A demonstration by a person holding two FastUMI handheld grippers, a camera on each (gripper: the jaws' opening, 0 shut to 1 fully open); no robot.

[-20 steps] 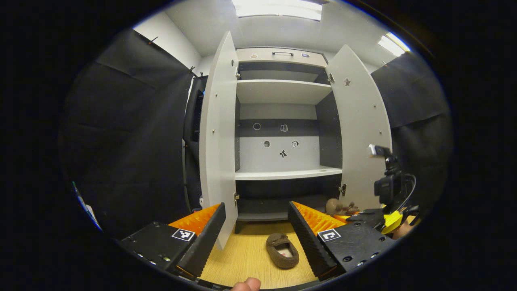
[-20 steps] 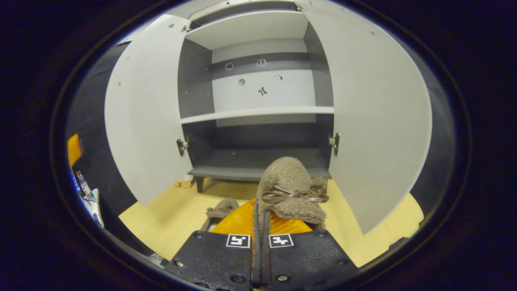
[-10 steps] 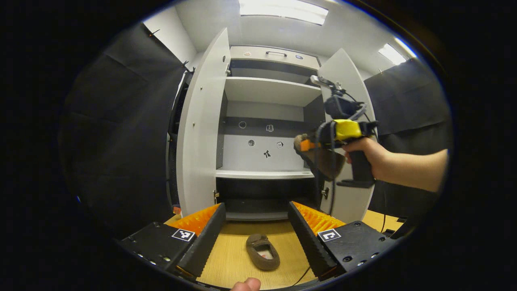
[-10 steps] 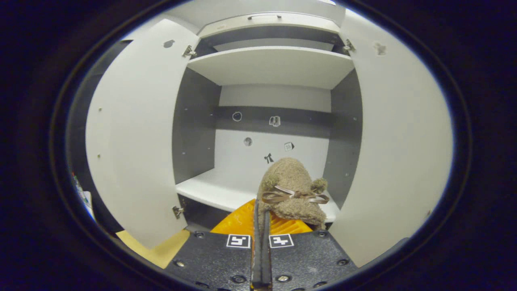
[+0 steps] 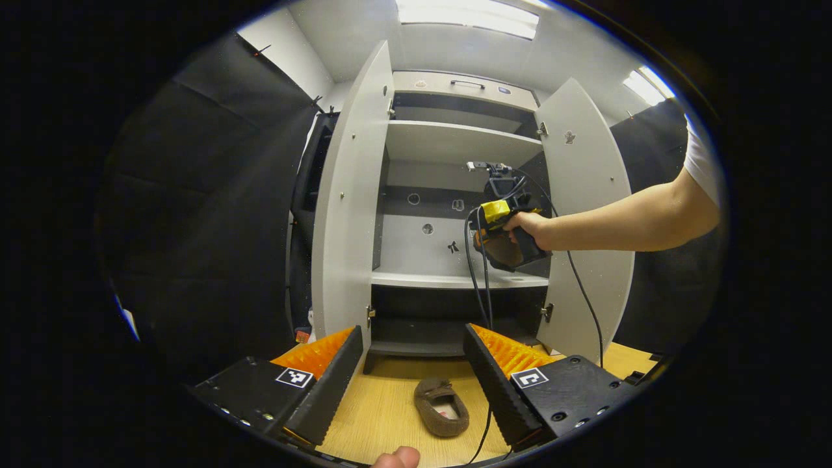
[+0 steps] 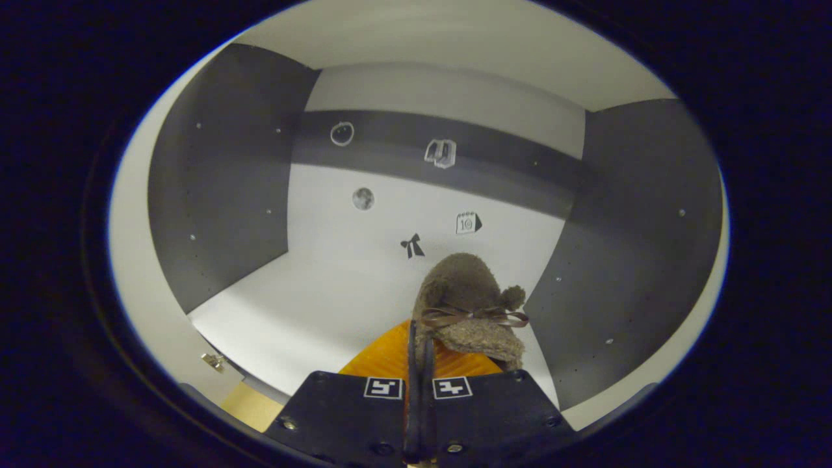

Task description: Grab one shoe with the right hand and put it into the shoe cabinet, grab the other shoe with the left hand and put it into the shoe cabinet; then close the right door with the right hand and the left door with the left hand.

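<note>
The shoe cabinet (image 5: 455,140) stands with its left door (image 5: 344,214) and right door (image 5: 585,214) swung wide. One brown fuzzy shoe (image 5: 442,408) lies on the wooden floor in front of it, between and just beyond the fingers of my open left gripper (image 5: 411,333). A person's bare arm holds my right gripper (image 5: 497,218) inside the cabinet, above the white middle shelf (image 5: 455,281). In the right gripper view, my right gripper (image 6: 419,331) is shut on the other brown shoe (image 6: 465,305), bow on top, hanging over that shelf (image 6: 312,305) near the right side wall.
A black cable (image 5: 484,286) hangs from the right gripper down across the cabinet's front to the floor (image 5: 383,409). Black cloth walls (image 5: 214,214) flank the cabinet. A dark lower compartment (image 5: 448,318) sits under the middle shelf. A thumb tip (image 5: 396,458) shows at the bottom edge.
My right gripper has carried its shoe up from floor height and forward into the cabinet, now over the middle shelf. The left gripper stayed open, shifting only slightly; the floor shoe has not moved.
</note>
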